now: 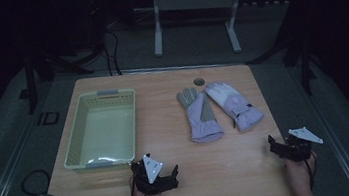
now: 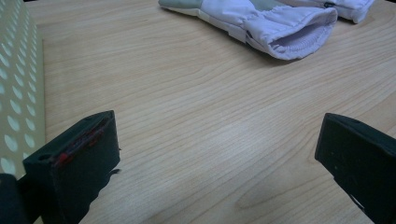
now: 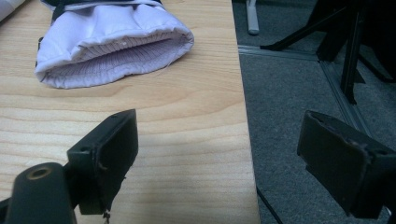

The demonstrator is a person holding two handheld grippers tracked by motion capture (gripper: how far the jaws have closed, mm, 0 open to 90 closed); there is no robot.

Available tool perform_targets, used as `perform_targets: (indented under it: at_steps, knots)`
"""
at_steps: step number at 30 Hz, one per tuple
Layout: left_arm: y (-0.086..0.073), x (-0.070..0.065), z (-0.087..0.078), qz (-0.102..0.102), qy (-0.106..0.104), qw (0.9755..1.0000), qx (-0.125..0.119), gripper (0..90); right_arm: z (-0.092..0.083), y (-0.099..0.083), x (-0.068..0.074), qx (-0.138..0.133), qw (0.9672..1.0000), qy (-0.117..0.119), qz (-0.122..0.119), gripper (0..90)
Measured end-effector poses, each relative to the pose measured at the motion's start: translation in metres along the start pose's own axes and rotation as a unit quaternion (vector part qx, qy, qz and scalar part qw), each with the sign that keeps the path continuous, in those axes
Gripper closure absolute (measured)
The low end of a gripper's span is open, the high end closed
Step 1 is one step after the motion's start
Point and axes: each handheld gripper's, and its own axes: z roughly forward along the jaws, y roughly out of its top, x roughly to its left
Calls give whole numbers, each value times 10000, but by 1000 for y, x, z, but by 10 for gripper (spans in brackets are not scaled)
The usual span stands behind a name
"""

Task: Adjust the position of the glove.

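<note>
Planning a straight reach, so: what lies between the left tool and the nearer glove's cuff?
Just bare wood of the table, as the left gripper view shows: nothing sits between the open left tool and the glove.

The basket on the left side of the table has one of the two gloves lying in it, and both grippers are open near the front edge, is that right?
Not quite. The basket holds nothing; both gloves, the left one and the right one, lie side by side on the table to its right, as the high view shows. The rest stands: the left gripper and right gripper are open near the front edge.
</note>
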Motion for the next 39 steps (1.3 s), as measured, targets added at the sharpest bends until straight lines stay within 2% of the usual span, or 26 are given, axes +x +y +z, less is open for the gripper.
perform_targets:
  at_steps: [5, 7, 11, 13, 15, 17, 18, 19, 21, 23, 32, 34, 39]
  knots:
    - [0, 0, 0, -7, -39, 10000, 10, 0, -1, 0, 0, 40, 10000, 16, -14, 121]
    - [0, 0, 1, -2, -50, 10000, 7, 0, -3, 2, -2, 92, 9999, 81, 66, 119]
    - [0, 0, 1, 3, -61, 10000, -5, 0, -10, 9, -5, 12, 10000, 76, 58, 114]
    - [0, 0, 0, -4, -61, 10000, -27, 0, -19, 22, -8, -149, 9997, 179, 93, 114]
    - [0, 0, 0, 4, -68, 10000, -27, 0, -25, 32, -8, -214, 9996, 144, 81, 139]
    - [0, 0, 0, 8, -73, 10000, -29, 0, -28, 43, -12, -122, 9985, 488, 230, 135]
    - [0, 0, 0, 8, -73, 10000, -29, 0, -28, 43, -12, -122, 9985, 488, 230, 135]
    - [0, 0, 1, 10, -77, 10000, -17, 0, -32, 53, -13, -236, 9973, 641, 273, 139]
    - [0, 0, 0, 10, -82, 10000, -25, 0, -35, 61, -11, -332, 9975, 608, 163, 135]
    - [0, 0, 1, 4, -88, 10000, -15, 0, -38, 69, -10, -411, 9969, 656, 155, 135]
    - [0, 0, 1, 13, -98, 9999, -18, 0, -44, 103, 1, -582, 9956, 727, -68, 133]
    - [0, 0, 1, 12, -99, 9999, -22, 0, -44, 105, 2, -583, 9954, 756, -80, 130]
    - [0, 0, 0, 23, -82, 10000, -43, 0, -42, 120, 19, -494, 9943, 913, -251, 125]
